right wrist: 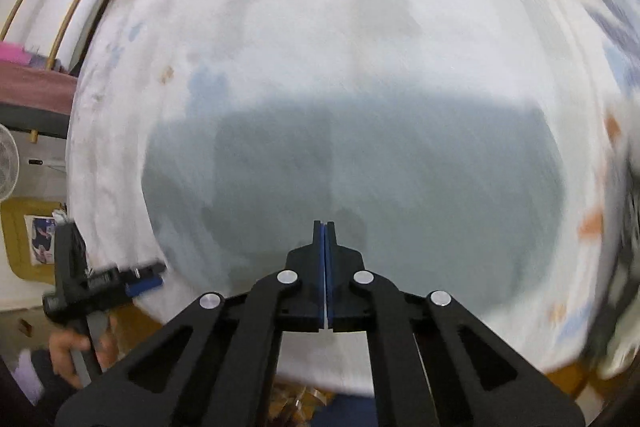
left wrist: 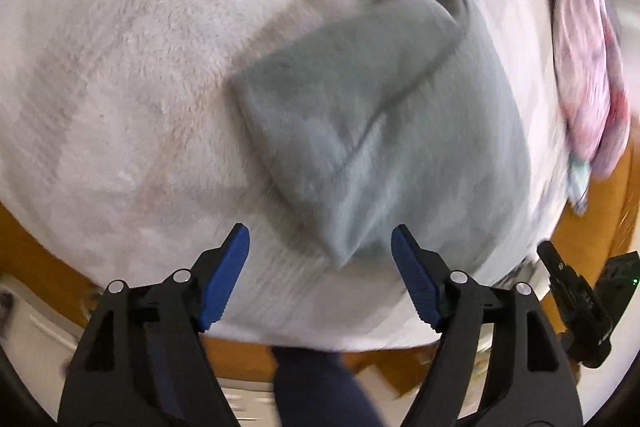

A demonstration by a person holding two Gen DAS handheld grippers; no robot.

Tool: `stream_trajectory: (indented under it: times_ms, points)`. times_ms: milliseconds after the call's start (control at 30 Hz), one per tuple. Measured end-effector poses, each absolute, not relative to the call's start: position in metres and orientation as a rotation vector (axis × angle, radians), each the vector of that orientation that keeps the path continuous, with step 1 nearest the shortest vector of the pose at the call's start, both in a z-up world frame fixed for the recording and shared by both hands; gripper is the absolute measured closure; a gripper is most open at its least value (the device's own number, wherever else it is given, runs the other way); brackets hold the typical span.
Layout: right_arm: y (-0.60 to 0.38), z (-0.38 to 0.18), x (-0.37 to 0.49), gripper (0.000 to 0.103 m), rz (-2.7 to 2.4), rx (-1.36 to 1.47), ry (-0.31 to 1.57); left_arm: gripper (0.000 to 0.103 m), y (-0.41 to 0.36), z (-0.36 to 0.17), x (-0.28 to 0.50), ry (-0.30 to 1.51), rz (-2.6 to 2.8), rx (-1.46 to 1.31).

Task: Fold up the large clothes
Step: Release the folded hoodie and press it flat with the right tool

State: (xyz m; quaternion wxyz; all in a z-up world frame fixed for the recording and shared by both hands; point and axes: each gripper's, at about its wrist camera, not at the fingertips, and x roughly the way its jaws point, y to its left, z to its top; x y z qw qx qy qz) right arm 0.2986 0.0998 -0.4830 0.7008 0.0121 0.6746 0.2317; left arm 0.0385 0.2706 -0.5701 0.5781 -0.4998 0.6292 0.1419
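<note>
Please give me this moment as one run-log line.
left gripper: open, empty | right gripper: shut, empty | grey garment: folded on white blanket

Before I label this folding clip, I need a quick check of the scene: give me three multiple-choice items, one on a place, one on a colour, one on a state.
1. Where does the grey garment lie?
A. on the white bedcover
B. on the floor
C. in a basket

2. What colour are the pads on the left gripper's fingers?
A. red
B. blue
C. green

3. How do the right gripper's jaws stand?
A. wide open
B. clamped on the garment
C. shut, nothing between them

Answers:
1 A, bedcover shows around the garment.
2 B, blue strips line both fingers.
3 C, the pads meet above the cloth.
</note>
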Motion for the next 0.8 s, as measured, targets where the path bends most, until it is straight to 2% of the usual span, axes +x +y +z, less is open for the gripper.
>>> stream_trajectory:
  times_ms: [267,367,567,667,800]
  points:
    - [0.118,-0.587,0.321,0.103,0.383,0.026,1.612,0.025,0.283,-0.577,0.041,1.461,0.331,-1.152]
    - [0.117,-0.587,0.324,0.103,0.355,0.045,1.623,0.025,0.296,-0.575,0.045,1.474,0.290,-1.133]
    - [0.095,-0.534,0.288,0.103,0.341,0.101,1.626,0.025,0.319,-0.576,0.052,1.484,0.203,-1.135]
    - [0.089,-0.551,0.251,0.103,0.307,0.090,1.691,0.025,0.328,-0.580,0.057,1.522,0.140,-1.087]
    - [0.083,-0.590,0.239,0.103,0.246,0.130,1.669,0.023,0.330,-0.588,0.069,1.525,0.081,-1.068]
